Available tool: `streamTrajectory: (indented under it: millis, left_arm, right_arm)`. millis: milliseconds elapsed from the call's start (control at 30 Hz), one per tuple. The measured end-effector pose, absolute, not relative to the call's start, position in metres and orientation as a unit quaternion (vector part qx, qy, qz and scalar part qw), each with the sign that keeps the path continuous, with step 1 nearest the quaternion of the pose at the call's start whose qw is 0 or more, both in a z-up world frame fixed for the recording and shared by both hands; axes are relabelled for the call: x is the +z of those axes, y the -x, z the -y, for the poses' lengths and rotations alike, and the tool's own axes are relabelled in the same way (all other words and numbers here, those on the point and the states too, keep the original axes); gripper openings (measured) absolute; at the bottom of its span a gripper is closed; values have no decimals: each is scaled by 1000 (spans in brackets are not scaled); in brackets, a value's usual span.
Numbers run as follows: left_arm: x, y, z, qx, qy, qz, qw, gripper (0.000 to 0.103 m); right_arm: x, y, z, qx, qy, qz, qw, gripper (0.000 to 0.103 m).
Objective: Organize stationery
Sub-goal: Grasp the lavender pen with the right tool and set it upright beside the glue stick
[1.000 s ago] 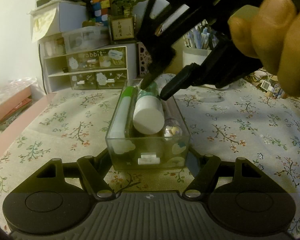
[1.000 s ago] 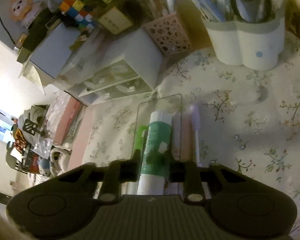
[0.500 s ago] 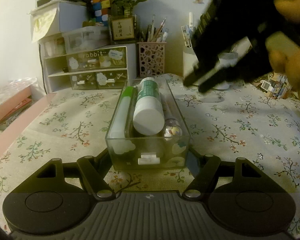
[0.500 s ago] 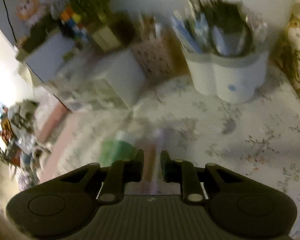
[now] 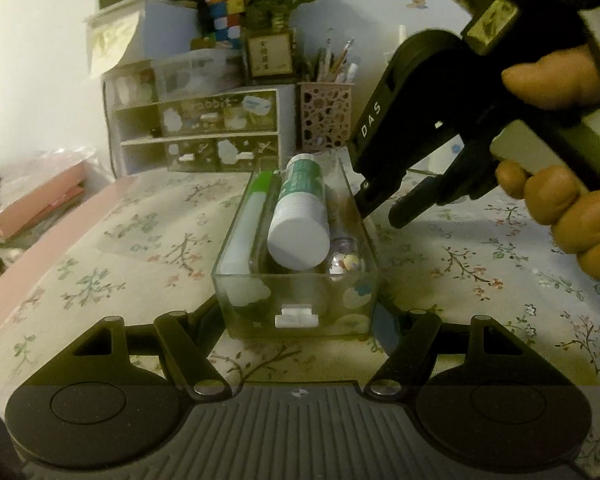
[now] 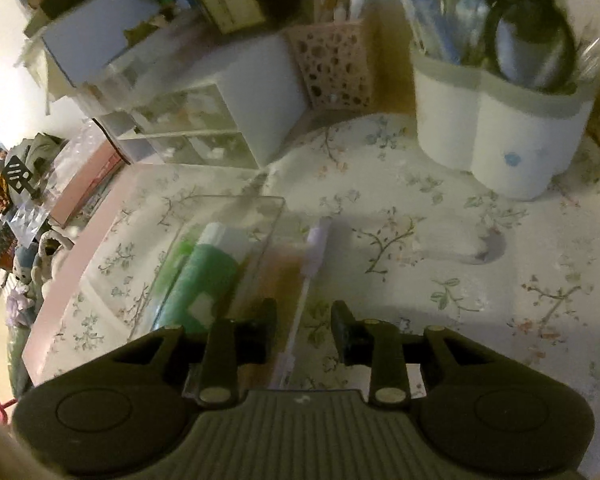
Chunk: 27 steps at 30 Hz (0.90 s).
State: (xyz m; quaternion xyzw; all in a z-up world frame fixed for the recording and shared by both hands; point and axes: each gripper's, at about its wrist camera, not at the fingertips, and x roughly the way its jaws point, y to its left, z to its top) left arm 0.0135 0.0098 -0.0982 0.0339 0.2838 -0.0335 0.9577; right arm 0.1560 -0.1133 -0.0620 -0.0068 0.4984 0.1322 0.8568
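My left gripper [image 5: 300, 320] is shut on the near end of a clear box [image 5: 296, 308], one finger on each side wall. Inside lie a green-and-white tube [image 5: 300, 216], a green-capped stick [image 5: 248, 224] and a small shiny bauble [image 5: 346, 264]. My right gripper [image 5: 380, 210], held by a hand [image 5: 560, 208], hangs just right of the box. In the right wrist view the right gripper [image 6: 304, 314] has its jaws opening over a purple-capped pen [image 6: 315, 246] that lies on the cloth beside the box [image 6: 236, 200]; the pads do not touch it.
A white double pen holder [image 6: 496, 148] full of pens stands at the back right, next to a pink perforated pen cup [image 6: 332, 68]. A small drawer organiser [image 5: 204, 132] sits behind the box. Pink boxes [image 5: 40, 204] lie at the left table edge.
The right gripper let go of the green-and-white tube in the box, lifted away, then came down to the right of the box with its jaws wider. The left gripper and box stayed still.
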Motion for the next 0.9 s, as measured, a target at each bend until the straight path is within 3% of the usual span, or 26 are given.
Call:
streamTrajectory:
  millis: [133,167,233,700,900]
  left_arm:
    - [-99,-11,-12,-29,-35,-279,959,72]
    - [-99,-11,-12,-29,-37,-278,960,72]
    - [-100,-11,-11,-27,-37,-277,960,73]
    - [-100,-9,-11,-29,-37,-275,960,73]
    - [-99,-11,-11,-31,-36,-278,960,73]
  right_arm:
    - [-68,-159,110,140,4,-500,854,26]
    - [-69,-159,107,139,12,-499,855,15]
    - [-69,-159,104,133,21,-500,856,13]
    - [-39,-142,143,139,-178,-471,853,11]
    - [-30,-141,124,163,-195,-466,848,12]
